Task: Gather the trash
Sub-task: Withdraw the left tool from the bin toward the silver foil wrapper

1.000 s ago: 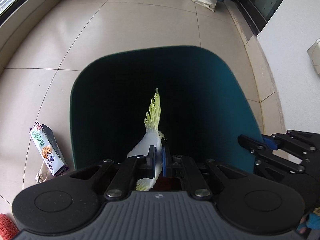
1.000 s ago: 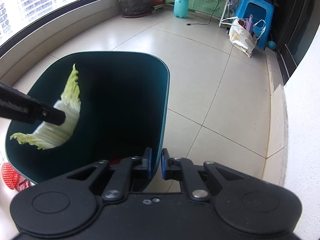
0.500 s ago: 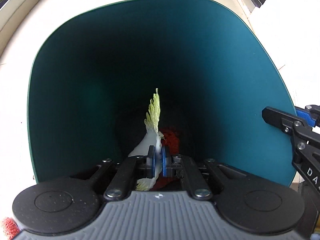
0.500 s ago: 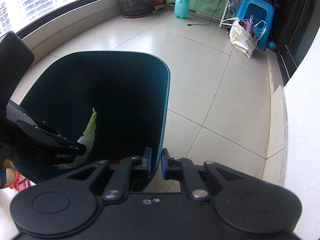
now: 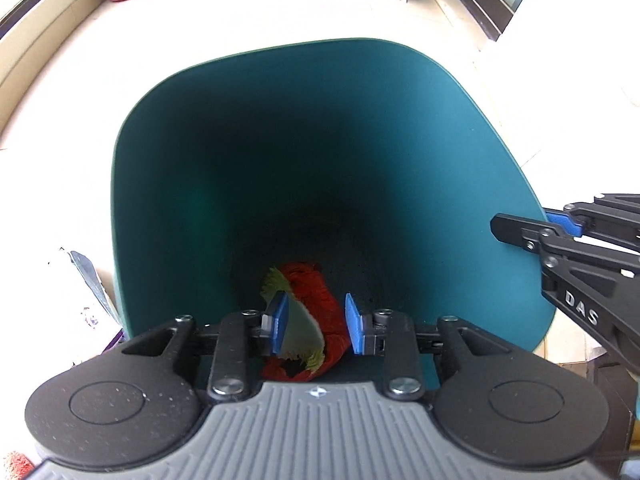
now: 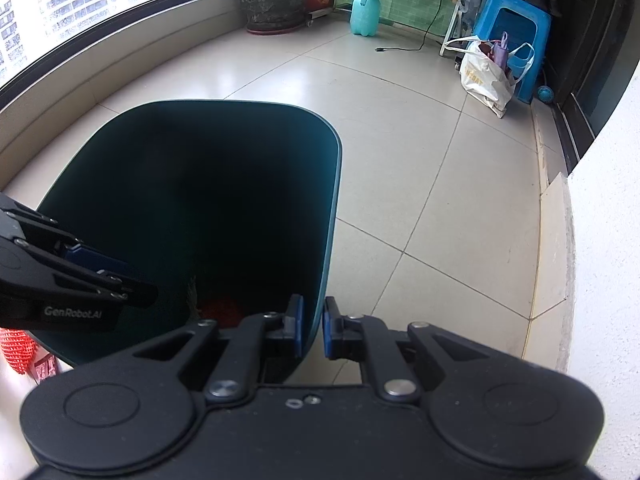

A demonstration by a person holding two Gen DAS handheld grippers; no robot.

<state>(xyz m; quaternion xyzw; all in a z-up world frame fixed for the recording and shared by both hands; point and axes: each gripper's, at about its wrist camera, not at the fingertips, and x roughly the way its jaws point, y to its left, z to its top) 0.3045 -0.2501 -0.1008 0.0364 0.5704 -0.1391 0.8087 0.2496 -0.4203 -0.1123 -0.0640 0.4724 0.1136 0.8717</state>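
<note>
Now left gripper (image 5: 316,322) over bin (image 5: 460,184), jaws opening; leaf (image 5: 302,334) loose between pads, below them on red net (image 5: 326,312) at bottom. Right gripper (image 6: 312,328) pinches bin rim. Leaf long axis runs away from camera. Walls close; way out straight up.

Daylight comes in from the window (image 6: 92,4) at far left of my right view; the floor (image 6: 440,184) there is evenly lit, soft shadows only. In my left view the floor (image 5: 248,12) is blown out, almost white. Inside the teal bin (image 5: 460,168) it goes near black toward the bottom. Strong fisheye bending at all edges. Focus is sharp; the near corners are slightly soft.
</note>
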